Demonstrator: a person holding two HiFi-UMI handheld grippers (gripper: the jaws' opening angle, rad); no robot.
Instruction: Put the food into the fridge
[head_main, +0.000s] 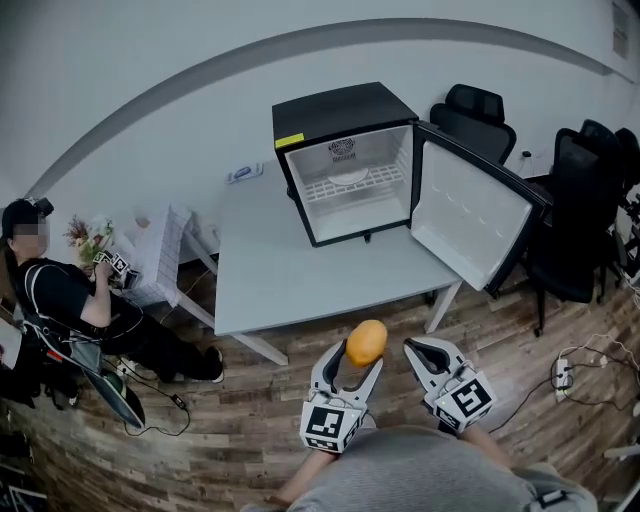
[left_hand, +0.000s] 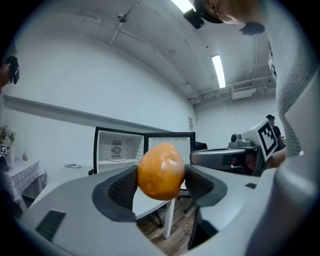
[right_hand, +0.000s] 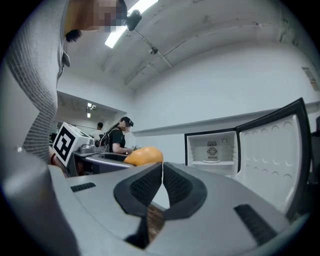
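Observation:
An orange fruit (head_main: 366, 343) (left_hand: 160, 171) is pinched between the pads of my left gripper (head_main: 362, 352) (left_hand: 161, 180), held in the air before the near edge of the white table (head_main: 300, 280). My right gripper (head_main: 418, 350) (right_hand: 162, 181) hangs just to its right, shut with nothing in it; the orange fruit (right_hand: 142, 155) shows past its left side. The small black fridge (head_main: 345, 160) (left_hand: 117, 150) (right_hand: 212, 150) stands on the table's far side, its door (head_main: 475, 215) swung wide to the right, and its white wire shelf (head_main: 352, 187) carries a pale round thing.
Black office chairs (head_main: 575, 200) stand right of the fridge door. A person (head_main: 70, 300) sits at the left by a small white side table (head_main: 160, 250) with flowers. A power strip (head_main: 562, 373) and cables lie on the wooden floor at the right.

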